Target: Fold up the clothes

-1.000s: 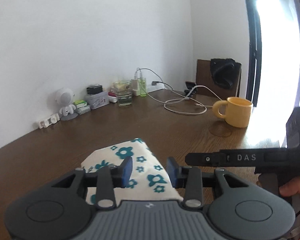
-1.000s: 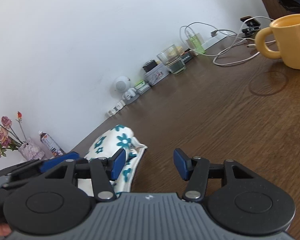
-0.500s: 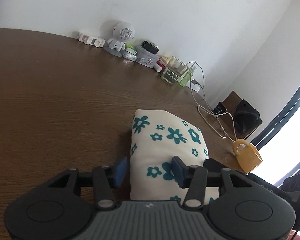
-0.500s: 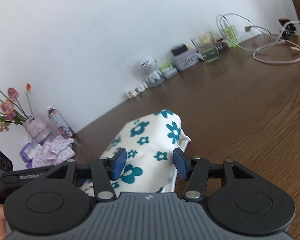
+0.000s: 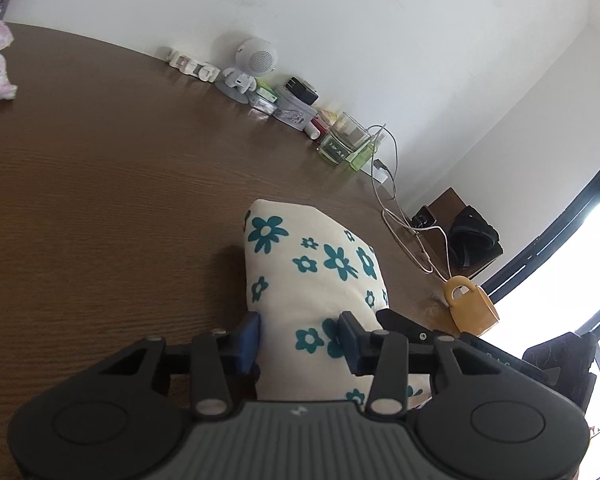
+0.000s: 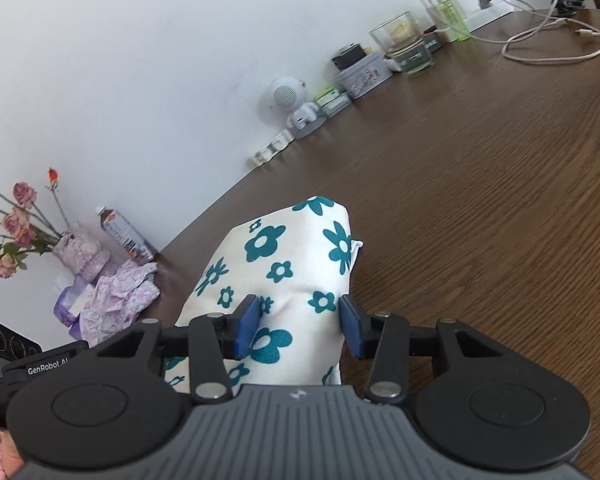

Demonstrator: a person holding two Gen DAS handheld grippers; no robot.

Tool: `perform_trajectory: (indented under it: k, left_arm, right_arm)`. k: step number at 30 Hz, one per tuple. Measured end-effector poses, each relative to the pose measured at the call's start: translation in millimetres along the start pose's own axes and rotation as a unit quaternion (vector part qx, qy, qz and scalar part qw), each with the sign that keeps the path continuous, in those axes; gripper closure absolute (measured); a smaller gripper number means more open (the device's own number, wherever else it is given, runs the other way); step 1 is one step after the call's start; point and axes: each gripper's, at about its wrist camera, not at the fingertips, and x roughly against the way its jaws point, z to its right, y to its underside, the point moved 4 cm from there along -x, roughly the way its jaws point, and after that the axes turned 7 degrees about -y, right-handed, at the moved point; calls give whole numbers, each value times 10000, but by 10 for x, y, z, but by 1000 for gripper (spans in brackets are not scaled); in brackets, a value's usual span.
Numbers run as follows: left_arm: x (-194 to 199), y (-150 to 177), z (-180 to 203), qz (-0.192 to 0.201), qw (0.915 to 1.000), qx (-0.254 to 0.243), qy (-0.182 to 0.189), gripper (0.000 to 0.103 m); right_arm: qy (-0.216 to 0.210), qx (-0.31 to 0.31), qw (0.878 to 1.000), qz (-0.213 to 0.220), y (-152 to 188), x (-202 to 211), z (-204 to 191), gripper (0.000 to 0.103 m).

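A folded cream cloth with teal flowers (image 5: 308, 264) lies on the brown wooden table (image 5: 100, 200), its near end rising into both grippers. My left gripper (image 5: 300, 338) has its blue pads pressed against the cloth's sides, and the fabric narrows between them. In the right wrist view the same cloth (image 6: 284, 256) fills the gap of my right gripper (image 6: 300, 326), dimpled by the left pad. The right gripper's black body (image 5: 440, 340) shows just right of the left one. The cloth's near edge is hidden under the gripper bodies.
Along the wall stand a white speaker figure (image 5: 248, 68), small boxes, a glass (image 5: 344, 140) and white cables (image 5: 404, 232). A yellow mug (image 5: 470, 306) sits to the right. Pink floral clothes (image 6: 116, 300), a bottle and a vase of roses (image 6: 16, 236) stand at the left.
Both grippers came down and forward over the folded cloth, which now sits between their pads. The right jaws have narrowed onto it, and the cloth's near end has risen.
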Motion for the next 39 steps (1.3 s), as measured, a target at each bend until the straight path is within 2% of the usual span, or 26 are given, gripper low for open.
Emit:
perform_trajectory:
  k: [3, 11, 18, 21, 25, 30, 35, 38, 39]
  left_arm:
    - [287, 72, -206, 110, 9998, 112, -116, 62]
    - [1105, 202, -760, 629, 9948, 245, -763, 62]
    - [1369, 257, -1039, 905, 9911, 482, -850, 61]
    - [1419, 269, -1014, 936, 9910, 373, -881, 60]
    - [1502, 341, -939, 996, 9904, 190, -941, 58]
    - [1541, 413, -830, 1036, 9897, -91, -989, 55]
    - [1563, 458, -754, 1078, 9884, -343, -1009, 54]
    - [1668, 519, -692, 1119, 9852, -875, -962, 43]
    - [1693, 552, -665, 1109, 9817, -1130, -1055, 35]
  right_arm:
    - [-186, 165, 9995, -212, 107, -118, -208, 59]
    - [-786, 607, 9911, -891, 498, -558, -923, 59]
    - [-1027, 843, 9845, -1148, 713, -765, -1333, 58]
    - [-1008, 890, 9846, -1118, 730, -743, -1371, 57]
    - [-972, 1106, 9844, -960, 760, -496, -1391, 57]
    - [-976, 1268, 9820, -1001, 831, -282, -1391, 57]
    - [-979, 1177, 9822, -1092, 878, -353, -1353, 57]
    - [-1036, 1346, 9804, -994, 896, -263, -1367, 56]
    - [-1043, 1455, 9790, -975, 909, -228, -1381, 54]
